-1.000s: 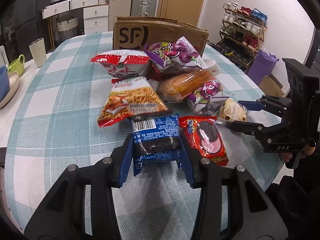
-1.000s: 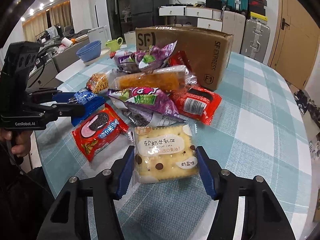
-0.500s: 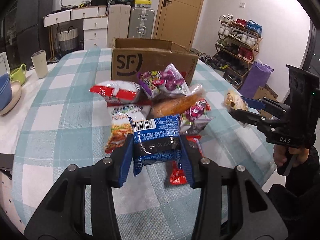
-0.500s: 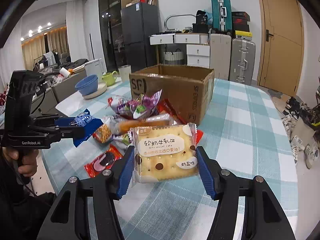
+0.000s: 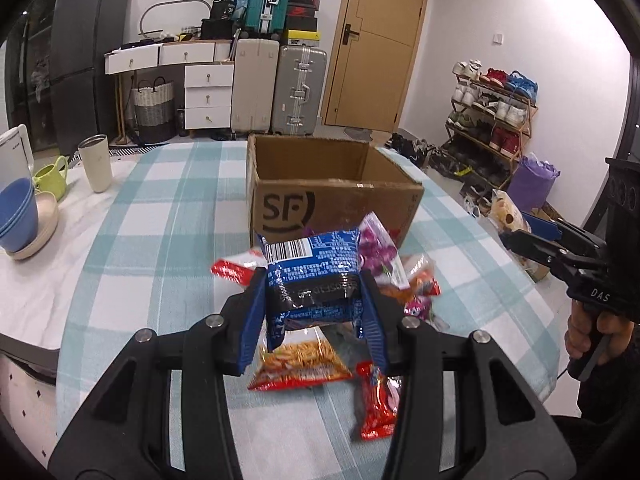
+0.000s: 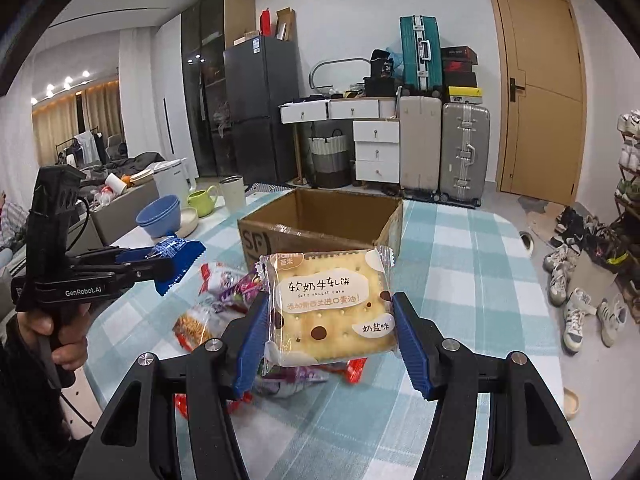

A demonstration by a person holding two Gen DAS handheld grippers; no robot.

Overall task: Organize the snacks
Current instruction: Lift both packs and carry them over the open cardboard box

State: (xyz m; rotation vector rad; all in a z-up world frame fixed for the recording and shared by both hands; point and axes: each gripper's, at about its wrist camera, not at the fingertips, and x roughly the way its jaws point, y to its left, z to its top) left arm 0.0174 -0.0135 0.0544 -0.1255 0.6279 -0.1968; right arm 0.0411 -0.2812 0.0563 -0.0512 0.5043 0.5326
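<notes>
My left gripper (image 5: 314, 300) is shut on a blue snack packet (image 5: 312, 276) and holds it in the air above the snack pile. In the right wrist view the same gripper (image 6: 160, 266) shows at the left with the blue packet (image 6: 178, 252). My right gripper (image 6: 330, 328) is shut on a pale cracker packet (image 6: 332, 306), also lifted off the table; from the left wrist view it appears at the right edge (image 5: 520, 228). An open cardboard box (image 5: 332, 192) stands behind the pile, its inside looking bare (image 6: 320, 220). Red, orange and purple snack bags (image 5: 304, 364) lie under both grippers.
The round table has a blue-checked cloth (image 5: 160, 208). At its left side stand a white tumbler (image 5: 95, 162), a green cup (image 5: 50, 174) and stacked blue bowls (image 5: 18, 216). A hand (image 6: 66, 340) grips the left tool's handle. Suitcases, drawers and a shoe rack line the room behind.
Both grippers have risen from the table with their packets. The snack pile now lies lower in both views, and the open top of the box has come into sight.
</notes>
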